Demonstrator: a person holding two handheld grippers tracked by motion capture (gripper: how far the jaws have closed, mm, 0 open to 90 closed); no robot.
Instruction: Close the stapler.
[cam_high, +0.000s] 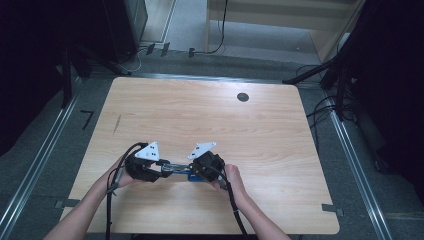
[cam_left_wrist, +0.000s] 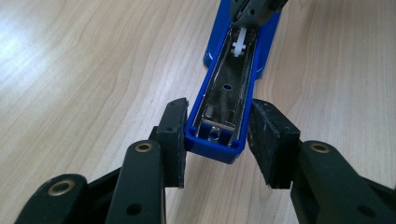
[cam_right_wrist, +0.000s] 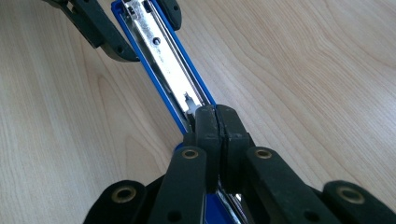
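Observation:
A blue stapler (cam_high: 176, 169) lies swung open near the table's front edge, its shiny metal staple channel (cam_left_wrist: 229, 88) facing up. My left gripper (cam_left_wrist: 215, 126) is shut on the free end of that blue arm, one pad on each side wall. My right gripper (cam_right_wrist: 218, 119) is shut, pads pressed flat together, its tips down in the channel (cam_right_wrist: 163, 60) right behind the white pusher (cam_right_wrist: 190, 105). Whether anything thin sits between those pads is hidden. In the high view the left gripper (cam_high: 162, 169) and right gripper (cam_high: 192, 170) face each other along the stapler.
The light wooden table (cam_high: 200, 110) has a dark round cable hole (cam_high: 243, 97) at the back right. Black stands and cables ring the table on the floor. A person's forearms come in from the front edge.

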